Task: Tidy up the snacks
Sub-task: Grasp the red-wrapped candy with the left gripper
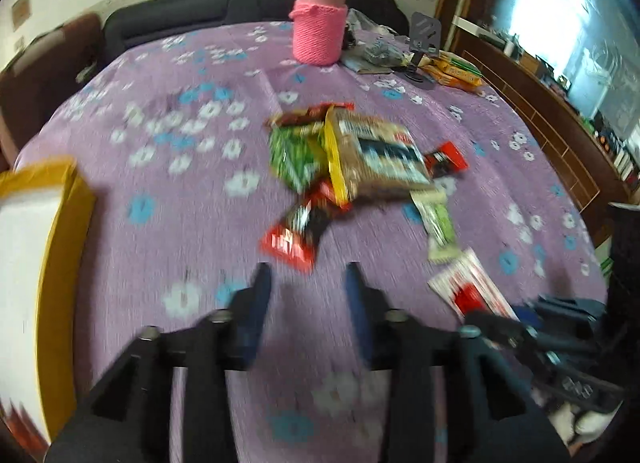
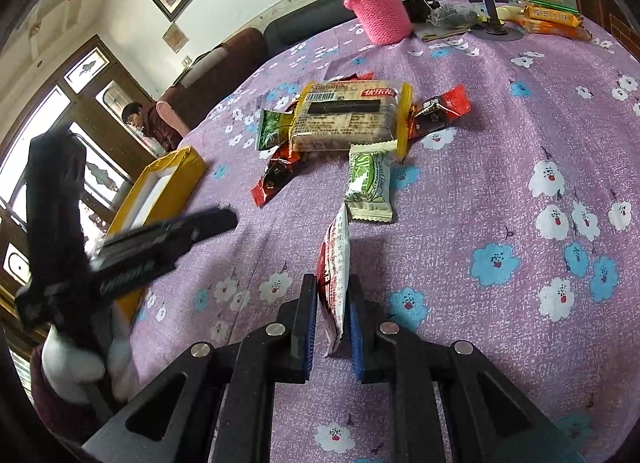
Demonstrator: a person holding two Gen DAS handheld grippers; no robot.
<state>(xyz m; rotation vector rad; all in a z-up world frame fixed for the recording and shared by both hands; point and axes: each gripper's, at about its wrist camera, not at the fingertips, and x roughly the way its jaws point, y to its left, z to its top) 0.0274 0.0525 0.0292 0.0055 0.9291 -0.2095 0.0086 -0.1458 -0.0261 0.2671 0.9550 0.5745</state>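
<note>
White-red packet (image 2: 335, 263) edge-on in right claw (image 2: 333, 287)

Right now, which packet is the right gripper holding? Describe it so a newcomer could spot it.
On the purple flowered tablecloth, look nearest the camera, in front of the snack pile. The right gripper is shut on a white packet with red print, held edge-on above the cloth. The nearest loose packet is green and white and lies flat.

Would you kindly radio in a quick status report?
Right gripper shut on white-and-red snack packet. Left gripper open, empty. Snack pile mid-table, yellow box far left, path unobstructed.
</note>
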